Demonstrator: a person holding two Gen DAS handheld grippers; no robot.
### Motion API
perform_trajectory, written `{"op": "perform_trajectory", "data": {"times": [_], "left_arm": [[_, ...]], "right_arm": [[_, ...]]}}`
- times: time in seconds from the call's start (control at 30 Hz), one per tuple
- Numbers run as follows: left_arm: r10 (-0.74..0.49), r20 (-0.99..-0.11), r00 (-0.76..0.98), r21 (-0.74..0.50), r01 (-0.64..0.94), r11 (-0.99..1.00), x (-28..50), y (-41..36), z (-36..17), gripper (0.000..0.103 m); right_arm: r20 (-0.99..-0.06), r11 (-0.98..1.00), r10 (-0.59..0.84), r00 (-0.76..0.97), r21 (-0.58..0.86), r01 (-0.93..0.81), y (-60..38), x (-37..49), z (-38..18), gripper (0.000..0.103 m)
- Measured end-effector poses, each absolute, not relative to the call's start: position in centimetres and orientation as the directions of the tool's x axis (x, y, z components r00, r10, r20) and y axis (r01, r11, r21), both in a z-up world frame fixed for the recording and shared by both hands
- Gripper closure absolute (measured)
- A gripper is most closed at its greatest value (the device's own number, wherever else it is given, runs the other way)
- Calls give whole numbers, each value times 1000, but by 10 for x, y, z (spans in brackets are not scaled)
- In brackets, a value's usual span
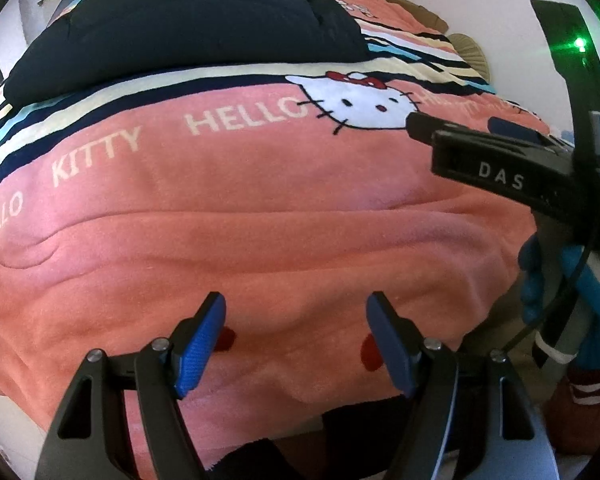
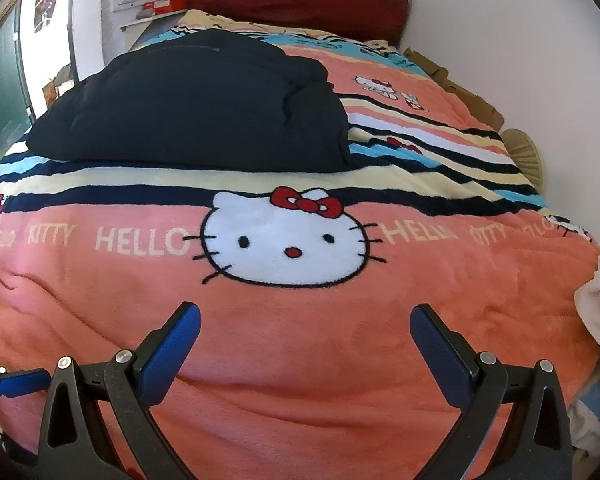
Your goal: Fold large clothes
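While both grippers, left gripper (image 1: 296, 336) and right gripper (image 2: 305, 342), hover with jaws apart, the puffy dark jacket (image 2: 196, 108) at 11 o'clock looks soft, bulky; grab its near hem.

Left tongs (image 1: 296, 316): black angular arms with triangular cut-outs, round silver screws at pivots, blue textured pads (image 1: 199, 354). Right tongs (image 2: 306, 334): same black arms, silver screws, smooth blue pads (image 2: 170, 354). From left camera, right tongs' black body marked "DAS" in white letters, thin black cable looping beside it. Gripping hand (image 1: 540, 280) in blue glove; dark red cuff (image 1: 592, 386) with white stripes below.
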State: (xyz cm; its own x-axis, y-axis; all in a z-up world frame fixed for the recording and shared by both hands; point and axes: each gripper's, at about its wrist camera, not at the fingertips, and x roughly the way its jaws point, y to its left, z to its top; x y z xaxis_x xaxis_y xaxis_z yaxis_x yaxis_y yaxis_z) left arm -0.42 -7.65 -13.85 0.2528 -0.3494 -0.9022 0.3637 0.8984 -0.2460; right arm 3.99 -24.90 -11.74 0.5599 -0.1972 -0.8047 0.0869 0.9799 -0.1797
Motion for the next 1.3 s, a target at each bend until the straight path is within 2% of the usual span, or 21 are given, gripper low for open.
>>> {"op": "perform_trajectory", "data": {"times": [1.3], "left_arm": [[-350,-899,262,-242,369,898,-5,-78,-137,32]], "right_arm": [[-803,980,-197,562,-176,92,-248,39,-117,0]]}}
